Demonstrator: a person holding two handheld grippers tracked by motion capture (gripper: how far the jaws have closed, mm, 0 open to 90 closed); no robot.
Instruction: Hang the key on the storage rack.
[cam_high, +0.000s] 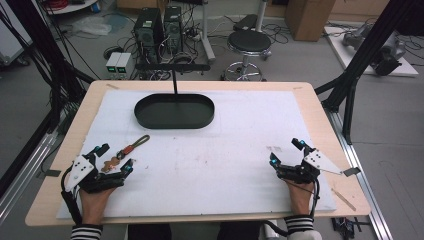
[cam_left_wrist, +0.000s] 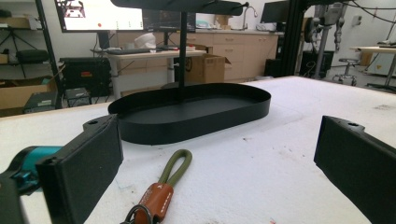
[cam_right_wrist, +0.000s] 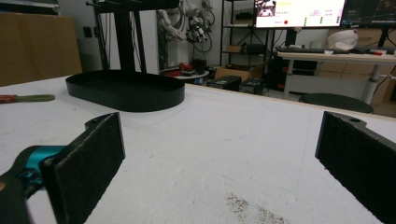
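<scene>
Two grippers rest wide open and empty near the table's (cam_high: 320, 115) front corners. Between the left gripper's (cam_high: 114, 159) jaws lies a keychain (cam_high: 127, 151); the black tray (cam_high: 174, 111) sits beyond, nothing blocking, with the right gripper (cam_high: 286, 153) well apart.

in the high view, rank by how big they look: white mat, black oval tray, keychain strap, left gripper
1. white mat
2. black oval tray
3. left gripper with its plate
4. keychain strap, thin and short

The tray lies farther from the camera, yet its rank is clear.
</scene>
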